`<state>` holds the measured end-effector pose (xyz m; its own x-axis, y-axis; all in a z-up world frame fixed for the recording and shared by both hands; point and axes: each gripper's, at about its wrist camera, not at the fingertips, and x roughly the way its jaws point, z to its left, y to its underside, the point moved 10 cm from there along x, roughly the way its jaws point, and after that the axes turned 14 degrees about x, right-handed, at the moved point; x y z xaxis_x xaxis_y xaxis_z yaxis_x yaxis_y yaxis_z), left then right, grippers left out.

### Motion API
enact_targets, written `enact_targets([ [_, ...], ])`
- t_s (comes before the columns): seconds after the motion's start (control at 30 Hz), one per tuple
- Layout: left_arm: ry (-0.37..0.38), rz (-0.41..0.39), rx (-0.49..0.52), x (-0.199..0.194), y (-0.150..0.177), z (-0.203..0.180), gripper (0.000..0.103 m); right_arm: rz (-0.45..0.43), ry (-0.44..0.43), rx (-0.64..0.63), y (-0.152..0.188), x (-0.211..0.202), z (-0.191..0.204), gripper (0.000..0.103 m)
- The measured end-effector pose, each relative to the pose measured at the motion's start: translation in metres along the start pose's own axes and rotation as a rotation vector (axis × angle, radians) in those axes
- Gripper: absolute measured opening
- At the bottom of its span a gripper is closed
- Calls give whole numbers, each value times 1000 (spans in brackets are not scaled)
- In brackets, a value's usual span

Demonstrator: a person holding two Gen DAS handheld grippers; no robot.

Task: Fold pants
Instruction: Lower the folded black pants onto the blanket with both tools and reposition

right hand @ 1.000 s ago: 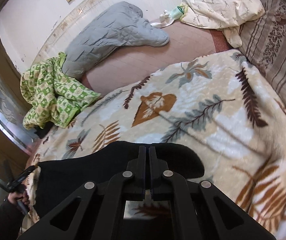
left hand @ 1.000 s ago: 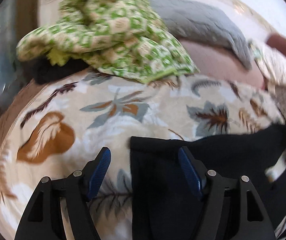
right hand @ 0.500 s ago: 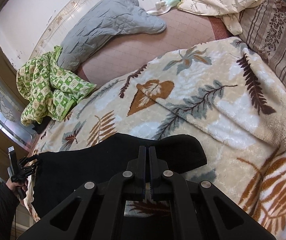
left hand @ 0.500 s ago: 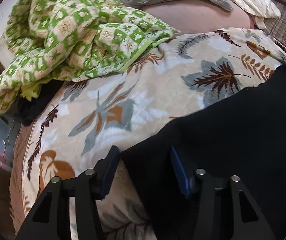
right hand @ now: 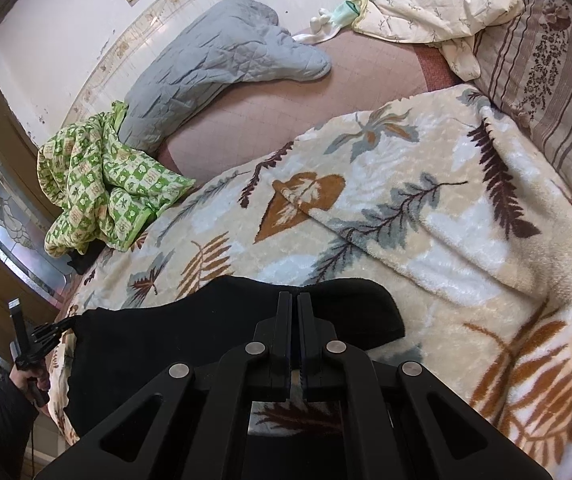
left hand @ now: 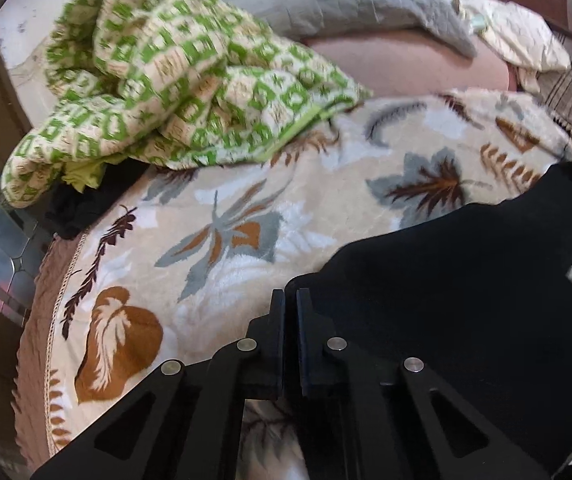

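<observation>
Progress: early stage by judgement; no finished fold visible, both ends gripped, folding itself left to do.
Done: pants (right hand: pixel 189 340) taken at 2 places, apparently raised a little off the bed.
Left: probably bringing 1 end over the other, then laying flat and smoothing.
Left gripper (left hand: pixel 290 300): jaws just closed onto the black edge of the pants, pressed nearly together, cloth pinched between them.
Right gripper (right hand: pixel 290 304): closed tight on the upper edge of the pants, only a thin slit between the jaws.
Place of pants: on the leaf-pattern blanket (right hand: pixel 446 220) of the bed, stretched between the 2 grippers.
Look of pants: plain black, soft, bunched and sagging; legs and waistband not possible to tell apart.
Nearby: green checked quilt (left hand: pixel 173 80) well apart, beyond the pants.
</observation>
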<state>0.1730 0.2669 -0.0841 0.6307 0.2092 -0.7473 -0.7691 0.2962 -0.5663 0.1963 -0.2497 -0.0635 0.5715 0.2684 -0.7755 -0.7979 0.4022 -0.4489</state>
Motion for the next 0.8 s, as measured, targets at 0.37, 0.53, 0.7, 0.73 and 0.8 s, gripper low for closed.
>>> enact_targets([
  [0.37,-1,-155,-84,-124,77,-36,4,97,-39,-137,55,-60,-27,1],
  [0.53,32,-164,-216,-159,141,-48,4,137,13,-151,92,-84,-59,1],
  [0.7,72,-174,-306,-171,173,-62,4,146,53,-99,107,-99,-84,1],
  [0.73,78,-174,-317,-172,176,-63,4,148,59,-93,110,-100,-86,1],
  [0.8,87,-178,-345,-172,180,-62,4,146,62,-86,113,-102,-87,1],
])
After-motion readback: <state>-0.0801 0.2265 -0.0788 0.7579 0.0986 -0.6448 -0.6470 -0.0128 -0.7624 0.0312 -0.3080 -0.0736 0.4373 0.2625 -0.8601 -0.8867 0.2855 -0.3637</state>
